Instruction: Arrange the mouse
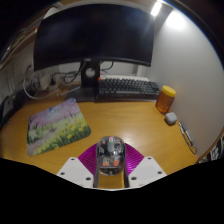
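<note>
A transparent-shelled mouse (110, 150) sits between the two fingers of my gripper (110, 158). The magenta pads press on both of its sides, so the gripper is shut on it. The mouse is over the wooden desk (150, 135), just right of a flower-print mouse mat (58, 125) that lies ahead and to the left of the fingers. I cannot tell whether the mouse rests on the desk or is lifted off it.
A black keyboard (128, 87) lies beyond the fingers in front of a large dark monitor (95, 35) on its stand (90, 75). An orange jar (165, 98), a small white object (171, 118) and a pen (187, 135) lie to the right. Cables (40, 85) lie at the back left.
</note>
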`<state>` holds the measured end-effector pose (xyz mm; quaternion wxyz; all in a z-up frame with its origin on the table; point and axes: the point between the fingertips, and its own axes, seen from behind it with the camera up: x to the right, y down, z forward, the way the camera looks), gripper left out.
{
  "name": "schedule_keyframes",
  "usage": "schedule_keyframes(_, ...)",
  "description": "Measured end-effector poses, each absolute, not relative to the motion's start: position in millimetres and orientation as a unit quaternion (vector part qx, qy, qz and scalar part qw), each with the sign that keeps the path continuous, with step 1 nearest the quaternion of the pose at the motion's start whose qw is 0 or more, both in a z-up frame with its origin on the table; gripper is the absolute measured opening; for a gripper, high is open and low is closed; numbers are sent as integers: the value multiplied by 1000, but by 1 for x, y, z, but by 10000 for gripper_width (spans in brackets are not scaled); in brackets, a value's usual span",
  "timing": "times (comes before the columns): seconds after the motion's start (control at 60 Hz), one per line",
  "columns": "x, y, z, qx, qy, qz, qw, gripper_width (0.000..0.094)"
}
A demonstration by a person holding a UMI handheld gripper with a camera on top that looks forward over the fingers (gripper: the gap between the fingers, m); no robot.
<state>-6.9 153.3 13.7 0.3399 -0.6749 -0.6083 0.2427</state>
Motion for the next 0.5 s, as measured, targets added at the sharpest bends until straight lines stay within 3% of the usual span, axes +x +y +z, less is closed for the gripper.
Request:
schedule_keyframes(0.2,-56,111,92,-673,-594,303,321,344)
schedule_keyframes(0.283,-84,74,108,-658,-605,324,311,344)
schedule_keyframes(0.367,-111,31,103,-640,-620,337,304,343)
schedule_keyframes(0.5,-135,-31,61,-624,-648,337,280,344)
